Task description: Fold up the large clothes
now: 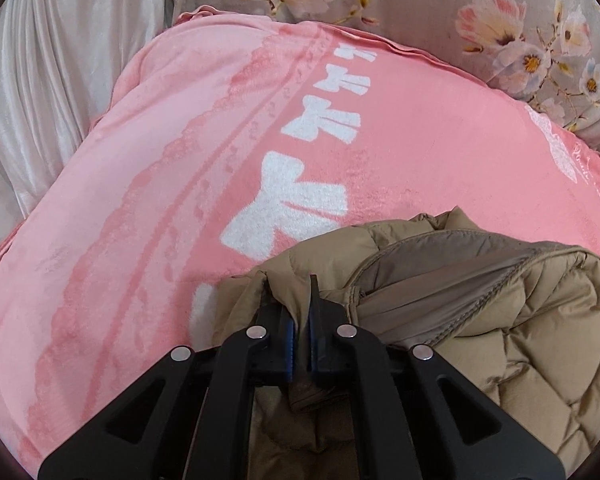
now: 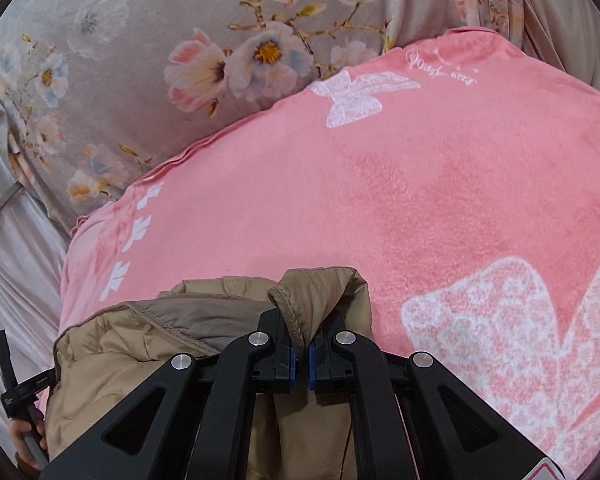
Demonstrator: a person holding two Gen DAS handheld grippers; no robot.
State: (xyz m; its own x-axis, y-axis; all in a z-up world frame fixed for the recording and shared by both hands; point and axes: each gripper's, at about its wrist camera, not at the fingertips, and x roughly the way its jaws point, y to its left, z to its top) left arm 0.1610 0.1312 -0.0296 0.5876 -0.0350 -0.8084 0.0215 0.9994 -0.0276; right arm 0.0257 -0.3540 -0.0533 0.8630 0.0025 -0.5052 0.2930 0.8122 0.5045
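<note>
A tan quilted puffer jacket (image 1: 500, 320) hangs between my two grippers above a pink blanket (image 1: 180, 160). My left gripper (image 1: 300, 300) is shut on a fold of the jacket's edge, with fabric pinched between the blue pads. The jacket's grey-brown lining shows to the right of it. In the right wrist view the jacket (image 2: 120, 360) fills the lower left. My right gripper (image 2: 302, 332) is shut on another fold of its edge, which curls up over the fingers. The left gripper (image 2: 16, 392) and the hand holding it show at the far left edge.
The pink blanket (image 2: 420, 200) with white butterfly prints covers the bed. A grey floral pillow (image 2: 140, 60) lies beyond it, also in the left wrist view (image 1: 500, 20). A white satin sheet (image 1: 52, 80) drapes at the left.
</note>
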